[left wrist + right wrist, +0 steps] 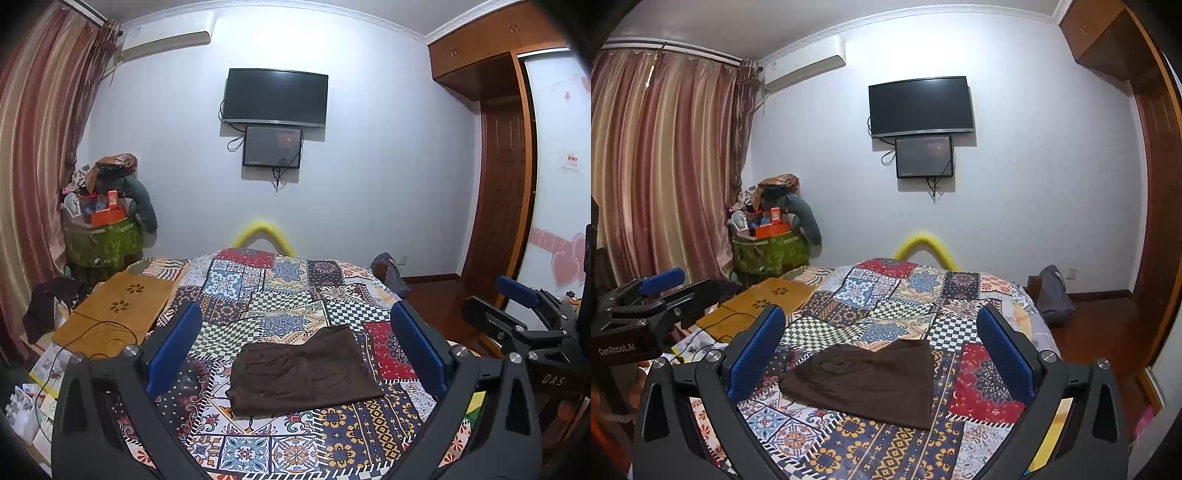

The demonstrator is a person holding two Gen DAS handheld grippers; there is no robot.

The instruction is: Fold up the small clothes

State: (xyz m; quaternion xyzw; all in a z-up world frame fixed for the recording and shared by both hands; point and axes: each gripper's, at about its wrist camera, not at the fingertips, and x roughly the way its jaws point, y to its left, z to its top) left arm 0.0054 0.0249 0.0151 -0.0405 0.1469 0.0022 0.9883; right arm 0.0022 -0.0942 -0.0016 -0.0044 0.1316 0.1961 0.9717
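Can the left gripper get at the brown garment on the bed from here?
Probably yes. The left gripper hangs open above the brown garment, which lies flat on the patchwork bedspread with nothing on it and nothing between the jaws and the cloth.

garment [301,371]: 1 (brown) | grippers: 2 | screens [275,98]: 2 | bed [280,291]: 1

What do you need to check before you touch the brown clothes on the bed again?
1. Left gripper open and holding nothing: ok.
2. Right gripper open and holding nothing: ok.
3. Brown garment lying flat on the patchwork bedspread: ok.
4. Nothing lying on top of the garment: ok.
5. Fold finished and edges matched: cannot tell.
6. Wooden tray and its cable apart from the garment: ok.
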